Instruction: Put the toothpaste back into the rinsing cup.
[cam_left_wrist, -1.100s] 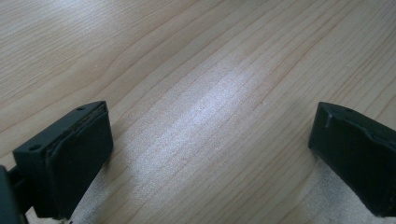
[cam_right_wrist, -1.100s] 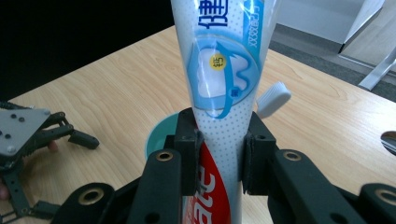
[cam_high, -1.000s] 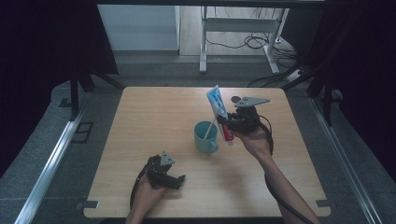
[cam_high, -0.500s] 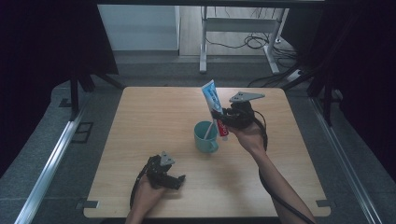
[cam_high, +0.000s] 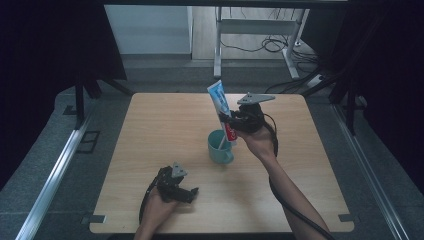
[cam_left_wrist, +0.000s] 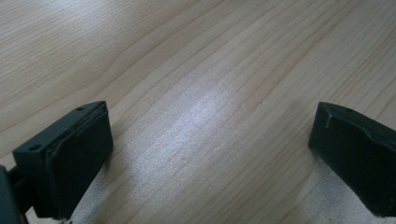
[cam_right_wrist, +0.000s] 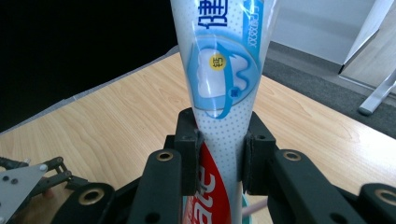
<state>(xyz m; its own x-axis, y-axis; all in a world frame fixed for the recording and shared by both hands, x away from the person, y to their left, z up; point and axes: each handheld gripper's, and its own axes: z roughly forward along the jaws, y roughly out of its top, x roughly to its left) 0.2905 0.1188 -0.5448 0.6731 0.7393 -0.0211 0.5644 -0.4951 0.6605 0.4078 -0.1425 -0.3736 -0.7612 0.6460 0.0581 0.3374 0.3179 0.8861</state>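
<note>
Dark curtains and grey flooring are seen around the wooden tabletop (cam_high: 165, 125) at the centre of the high view. A teal cup (cam_high: 219, 147) stands mid-frame. Just above it, a toothpaste tube (cam_high: 220, 107) is held upright, cap end down over the cup, clamped near its lower part by the right gripper (cam_high: 233, 123). The tube is judged light, soft and slippery; the firmer cap end suits gripping. At lower centre, the left gripper (cam_high: 192, 192) rests with jaws apart.

- The right gripper (cam_high: 235, 122) is black, with round screw holes and a grey three-cornered plate on top.
- A black cable trails from it.
- The left gripper (cam_left_wrist: 212, 154) has two chunky black jaws.
</note>
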